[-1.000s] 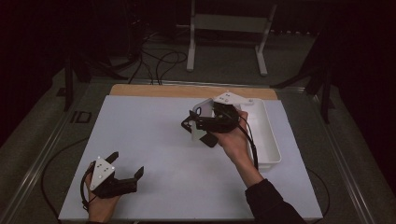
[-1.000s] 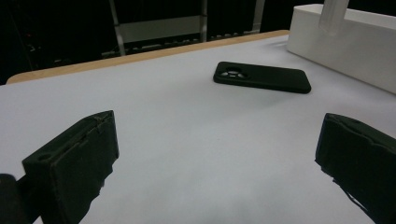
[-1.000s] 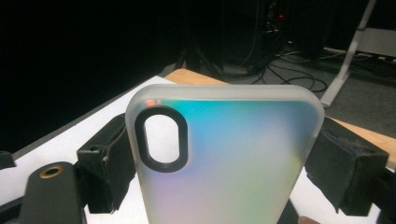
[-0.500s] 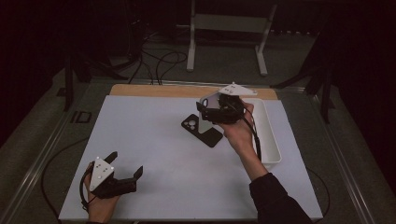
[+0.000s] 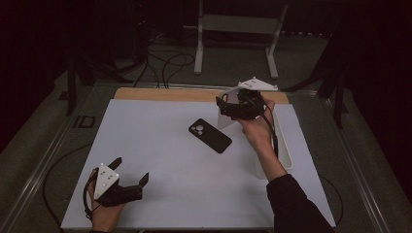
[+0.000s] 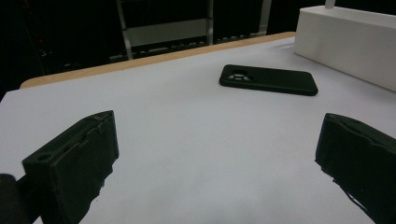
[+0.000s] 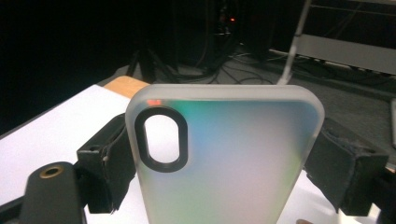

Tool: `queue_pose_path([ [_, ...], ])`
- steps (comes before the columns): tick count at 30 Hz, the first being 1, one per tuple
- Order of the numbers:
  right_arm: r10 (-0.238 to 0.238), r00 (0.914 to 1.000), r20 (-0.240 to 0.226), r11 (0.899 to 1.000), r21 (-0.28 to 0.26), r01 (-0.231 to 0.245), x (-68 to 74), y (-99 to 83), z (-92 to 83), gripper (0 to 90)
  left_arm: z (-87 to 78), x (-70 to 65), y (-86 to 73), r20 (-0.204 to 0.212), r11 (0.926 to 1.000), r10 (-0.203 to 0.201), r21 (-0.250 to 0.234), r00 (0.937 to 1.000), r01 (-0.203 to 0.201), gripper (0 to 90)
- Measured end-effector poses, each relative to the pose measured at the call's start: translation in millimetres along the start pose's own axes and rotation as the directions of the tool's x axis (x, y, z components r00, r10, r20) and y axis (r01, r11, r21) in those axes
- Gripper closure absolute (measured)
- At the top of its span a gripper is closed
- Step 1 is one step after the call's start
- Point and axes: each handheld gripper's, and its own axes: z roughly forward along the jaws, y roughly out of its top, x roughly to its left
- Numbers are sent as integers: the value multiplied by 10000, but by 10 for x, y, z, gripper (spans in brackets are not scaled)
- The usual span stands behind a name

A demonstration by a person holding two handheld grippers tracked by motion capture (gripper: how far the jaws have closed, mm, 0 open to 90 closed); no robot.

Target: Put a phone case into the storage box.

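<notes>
Translucent phone case, frosted white with a dark-ringed oval camera cutout near its upper left corner, stands upright between the two black jaws of the right gripper, which press on its two long edges and hold it clamped. In the high view the right gripper is raised over the far right part of the white table mat, at the near end of the white tray that lies along the mat's right edge, and the pale case shows there as a light slab at the jaws. The person's right hand grips the tool from below, forearm and dark sleeve running back to the bottom edge.

A black phone case lies flat on the mat, back up, its camera cluster toward the far left, just left of the raised gripper and apart from it. The left gripper view shows the same black case lying ahead, with the tray's white wall to its right.

The left gripper rests low at the mat's near left corner, held in the left hand; its jaws stand wide apart with nothing between them.
</notes>
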Motion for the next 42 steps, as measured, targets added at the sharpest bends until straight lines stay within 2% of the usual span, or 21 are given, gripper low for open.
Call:
queue_pose_path([
  [1, -19, 9999, 167, 10000, 37, 19, -55, 15, -6, 165, 0, -1, 0, 4, 10000, -3, -5, 10000, 3, 0],
  [6, 29, 9987, 510, 9999, 113, -34, -150, 41, -10, 164, 1, -4, -2, -60, 10000, 57, 13, 10000, -56, 0],
  [7, 102, 9975, 696, 9999, 131, -111, -214, 54, -12, 164, 0, -4, -2, -63, 10000, 67, 15, 10000, -67, 0],
  [10, 180, 9963, 837, 9998, 109, -190, -281, 66, -9, 165, 1, -3, -11, -110, 10000, 82, 33, 9999, -82, 0],
  [12, 283, 9929, 1153, 9994, 168, -304, -377, 72, 10, 164, 2, 2, -20, -142, 9999, 95, 97, 9999, -94, 0],
  [16, 437, 9888, 1427, 9987, 199, -470, -472, 73, 25, 165, -13, 13, -21, -174, 10000, 58, 48, 9998, -57, 0],
  [19, 627, 9814, 1817, 9975, 217, -677, -596, 66, 44, 164, -24, 14, -21, -196, 10000, 4, -10, 9998, -4, 0],
  [23, 841, 9756, 2029, 9957, 204, -900, -688, 49, 58, 165, -35, 15, -18, -232, 10000, 19, -32, 9997, -19, 0],
  [31, 1295, 9523, 2763, 9894, 272, -1425, -935, -33, 119, 164, -43, 5, -15, -231, 9999, 7, -106, 9997, -9, 0],
  [32, 1395, 9446, 2972, 9875, 295, -1551, -979, -55, 139, 164, -46, 9, -16, -243, 9999, -21, -113, 9997, 18, 0],
  [33, 1395, 9446, 2972, 9875, 295, -1551, -979, -55, 139, 164, -46, 9, -16, -243, 9999, -21, -113, 9997, 18, 0],
  [34, 1403, 9383, 3161, 9867, 334, -1588, -1007, -73, 159, 164, -46, 10, -16, -233, 9999, -37, -117, 9997, 35, 0],
  [36, 1376, 9383, 3171, 9870, 357, -1568, -1020, -85, 174, 164, -46, 10, -17, -227, 9999, -41, -120, 9997, 38, 0],
  [39, 1190, 9332, 3392, 9882, 508, -1445, -1037, -128, 219, 164, -47, 6, -17, -220, 9999, -39, -137, 9998, 36, 0],
  [40, 1079, 9277, 3573, 9885, 607, -1383, -1049, -161, 246, 164, -48, 6, -16, -214, 9999, -35, -140, 9998, 32, 0],
  [42, 1128, 9266, 3588, 9886, 531, -1409, -1061, -174, 250, 164, -52, 5, -16, -221, 9999, -23, -136, 9998, 20, 0],
])
